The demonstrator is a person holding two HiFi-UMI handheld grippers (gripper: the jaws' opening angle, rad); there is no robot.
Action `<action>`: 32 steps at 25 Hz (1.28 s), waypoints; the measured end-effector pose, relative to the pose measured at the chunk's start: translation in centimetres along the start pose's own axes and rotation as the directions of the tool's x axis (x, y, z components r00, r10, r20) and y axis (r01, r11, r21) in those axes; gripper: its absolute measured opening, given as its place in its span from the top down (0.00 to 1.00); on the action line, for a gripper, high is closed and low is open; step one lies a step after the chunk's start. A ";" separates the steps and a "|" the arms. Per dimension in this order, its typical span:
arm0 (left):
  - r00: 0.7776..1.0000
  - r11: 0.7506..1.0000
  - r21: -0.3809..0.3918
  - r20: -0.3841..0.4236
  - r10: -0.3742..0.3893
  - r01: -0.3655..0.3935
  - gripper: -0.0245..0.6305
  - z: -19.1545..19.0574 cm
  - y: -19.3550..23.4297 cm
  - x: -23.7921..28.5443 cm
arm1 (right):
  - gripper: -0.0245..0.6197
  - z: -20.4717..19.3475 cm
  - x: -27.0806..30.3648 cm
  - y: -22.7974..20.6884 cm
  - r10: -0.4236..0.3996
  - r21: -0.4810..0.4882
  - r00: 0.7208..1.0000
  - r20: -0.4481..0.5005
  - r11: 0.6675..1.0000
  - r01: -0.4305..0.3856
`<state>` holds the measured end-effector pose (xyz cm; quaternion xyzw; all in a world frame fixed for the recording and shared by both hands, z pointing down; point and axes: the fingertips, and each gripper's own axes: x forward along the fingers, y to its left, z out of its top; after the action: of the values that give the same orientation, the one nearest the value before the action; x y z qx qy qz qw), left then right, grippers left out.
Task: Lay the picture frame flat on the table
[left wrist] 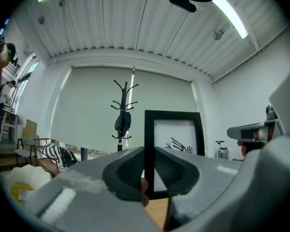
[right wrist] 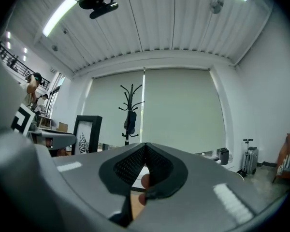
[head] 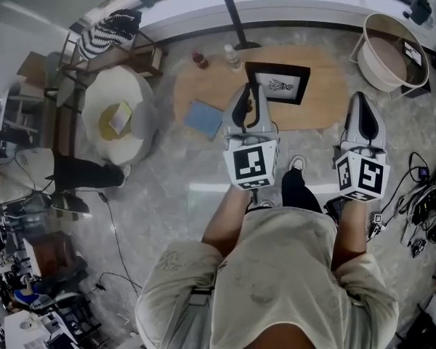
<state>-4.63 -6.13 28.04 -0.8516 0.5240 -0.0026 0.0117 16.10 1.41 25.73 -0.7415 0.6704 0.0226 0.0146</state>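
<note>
A black picture frame with a white print stands upright on the oval wooden table. My left gripper hovers at the table's near edge, its tips close to the frame's left side. In the left gripper view the jaws stand a narrow gap apart, and the frame's left bar shows through that gap, beyond them. My right gripper is off the table's right end, over the floor. In its own view its pads meet at the tips with nothing between them, and the frame stands far left.
A blue notebook lies on the table's left part, with a red bottle and a clear bottle at the back. A coat stand rises behind the table. A white seat stands left, a round tub right, cables on the floor.
</note>
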 end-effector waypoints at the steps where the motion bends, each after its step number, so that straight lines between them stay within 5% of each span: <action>1: 1.000 1.000 0.005 0.000 0.001 -0.001 0.85 0.2 -0.2 1.1 | 0.96 0.1 0.9 -0.6 0.000 0.002 1.000 0.002 1.000 0.000; 20: 0.998 0.997 0.073 -0.068 0.018 -0.013 0.85 -0.2 -5.4 17.1 | 0.96 -2.6 14.8 -11.0 0.046 0.105 0.998 -0.032 0.994 -0.043; 32: 0.990 0.998 0.060 -0.137 0.031 -0.023 0.85 -3.8 -1.7 21.4 | 0.96 -5.8 20.3 -8.0 0.075 0.063 0.993 -0.092 0.996 -0.069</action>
<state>6.49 -24.53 31.70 -0.8414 0.5349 -0.0767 0.0002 26.17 -18.23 30.41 -0.7162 0.6971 -0.0322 0.0042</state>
